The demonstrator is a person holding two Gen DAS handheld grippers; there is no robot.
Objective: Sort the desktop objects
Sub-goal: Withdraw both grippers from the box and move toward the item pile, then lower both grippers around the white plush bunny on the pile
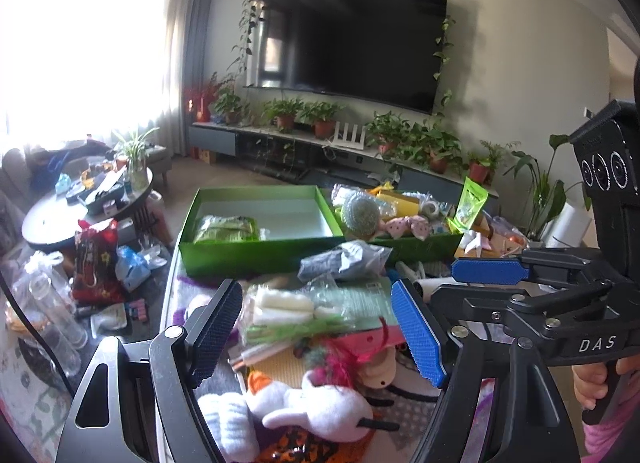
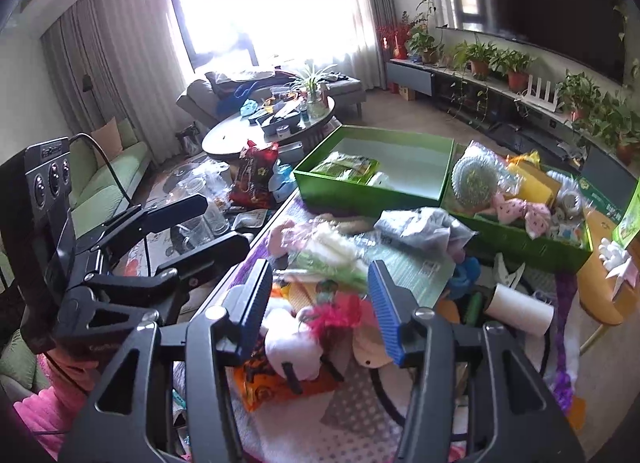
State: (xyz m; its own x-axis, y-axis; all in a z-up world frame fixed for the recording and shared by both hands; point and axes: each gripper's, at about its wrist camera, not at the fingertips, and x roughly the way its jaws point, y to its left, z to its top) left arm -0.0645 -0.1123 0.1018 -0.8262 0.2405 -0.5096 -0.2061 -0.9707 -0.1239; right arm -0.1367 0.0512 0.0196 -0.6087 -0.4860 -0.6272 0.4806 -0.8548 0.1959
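Left gripper: we see our left gripper (image 1: 318,329) with its jaws spread wide and nothing between the pads; it hangs over the heap at the near end of the table.
Right gripper: our right gripper (image 2: 320,303) has its jaws parted about halfway, gripping nothing; the pads stand clear of the toys below.
Table edge: the table's left edge (image 2: 256,241) runs from the near corner up to the green box, with floor clutter just beyond it.
Open room: we find little bare table; a patch of patterned cloth (image 2: 352,399) shows at the near edge, under the right gripper.
Green box: the left green box (image 1: 256,251) sits at the table's far left corner, mostly unfilled, with a green packet (image 1: 226,229) in its near left corner.
Second box: the right green box (image 2: 528,243) touches the first along one wall and is packed full, a steel scourer (image 2: 476,179) and a pink spotted bow (image 2: 520,211) on top.
Heap: a white plush toy (image 1: 320,407) lies near the table's near edge, a pink feather toy (image 1: 340,359) just beyond it, a grey crumpled bag (image 1: 344,259) against the green box's front wall.
Paper roll: a white roll (image 2: 520,309) lies on its side to the right of the heap.
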